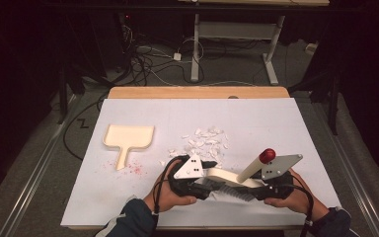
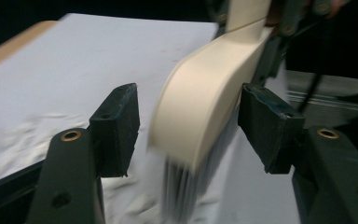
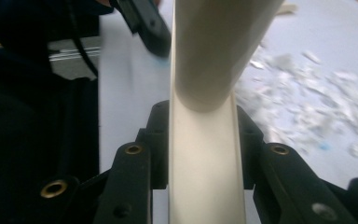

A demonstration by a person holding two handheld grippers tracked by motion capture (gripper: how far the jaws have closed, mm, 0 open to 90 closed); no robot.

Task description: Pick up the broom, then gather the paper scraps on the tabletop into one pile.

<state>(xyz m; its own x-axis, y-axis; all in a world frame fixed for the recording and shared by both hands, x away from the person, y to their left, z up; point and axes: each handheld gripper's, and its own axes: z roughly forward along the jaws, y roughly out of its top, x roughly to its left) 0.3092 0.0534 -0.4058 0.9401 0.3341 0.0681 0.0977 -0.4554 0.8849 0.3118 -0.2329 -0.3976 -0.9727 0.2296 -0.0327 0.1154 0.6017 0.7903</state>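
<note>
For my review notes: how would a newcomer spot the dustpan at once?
On the white sheet covering the table, look left of the scattered white scraps. The dustpan lies flat there, alone. It is cream, a shallow tray with a short handle, unlike the bristled brush held near the front edge.

Brush bristles motion-blurred, bottom-cropped

Cream brush with red knob, cream dustpan, white scraps
</note>
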